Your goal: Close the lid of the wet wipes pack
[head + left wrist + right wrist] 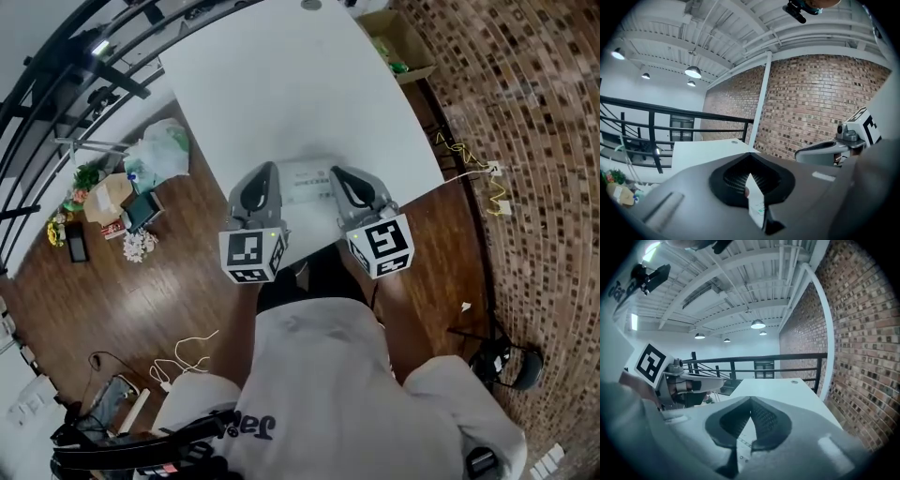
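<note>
The person's white shirt (328, 375) fills the bottom of the head view, with dark lettering at its hem that can only be read in part. Past it, the left gripper (266, 178) and the right gripper (339, 180) point away from the body, each carrying a black-and-white marker cube. The wet wipes pack (305, 183) lies between their tips at the near edge of the white table (300, 84); its print is too small to read. An open cardboard box (405, 42) sits beside the table's far right corner with something green (392, 56) inside.

In the left gripper view, the jaws meet at their tips. A thin white strip of the pack (756, 201) shows through the wedge below them, bearing a small green mark that is not legible.

In the right gripper view, the jaws are likewise drawn together at the tips. A pale sliver of the pack (743, 437) with faint tiny marks shows beneath them.
</note>
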Available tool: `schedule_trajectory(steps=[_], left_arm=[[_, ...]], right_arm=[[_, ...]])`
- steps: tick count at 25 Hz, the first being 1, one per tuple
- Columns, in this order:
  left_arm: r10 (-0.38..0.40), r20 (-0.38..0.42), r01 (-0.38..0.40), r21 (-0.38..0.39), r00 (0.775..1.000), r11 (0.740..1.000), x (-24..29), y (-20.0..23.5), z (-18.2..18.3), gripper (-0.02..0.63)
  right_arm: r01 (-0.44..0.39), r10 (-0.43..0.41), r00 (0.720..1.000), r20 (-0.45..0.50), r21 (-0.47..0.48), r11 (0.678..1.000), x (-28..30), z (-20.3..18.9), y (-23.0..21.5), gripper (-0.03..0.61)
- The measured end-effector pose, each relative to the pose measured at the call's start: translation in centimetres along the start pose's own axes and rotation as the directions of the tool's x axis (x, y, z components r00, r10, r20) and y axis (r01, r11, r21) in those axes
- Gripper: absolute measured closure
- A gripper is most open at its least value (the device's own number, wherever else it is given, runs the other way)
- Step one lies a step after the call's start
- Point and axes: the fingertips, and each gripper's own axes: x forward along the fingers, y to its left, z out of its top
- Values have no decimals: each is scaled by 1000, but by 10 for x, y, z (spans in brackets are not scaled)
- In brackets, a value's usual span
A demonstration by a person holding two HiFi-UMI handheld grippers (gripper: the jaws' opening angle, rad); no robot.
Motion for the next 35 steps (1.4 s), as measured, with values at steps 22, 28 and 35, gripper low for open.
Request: schedule_trajectory(steps=[22, 28, 35], left_arm=[[-22, -146, 20, -13, 989, 1000, 15, 2, -84, 598], [-8, -162, 4, -26, 987, 1000, 18, 2, -96, 598], [-21, -163, 18, -22, 986, 1000, 24, -6, -102, 598]], right_arm=[[28, -4, 969, -248, 91, 995, 46, -112, 31, 589], [19, -5, 958, -287, 48, 999, 49, -134, 35, 588], [28, 2, 944, -329, 86, 996, 52, -158, 38, 589]])
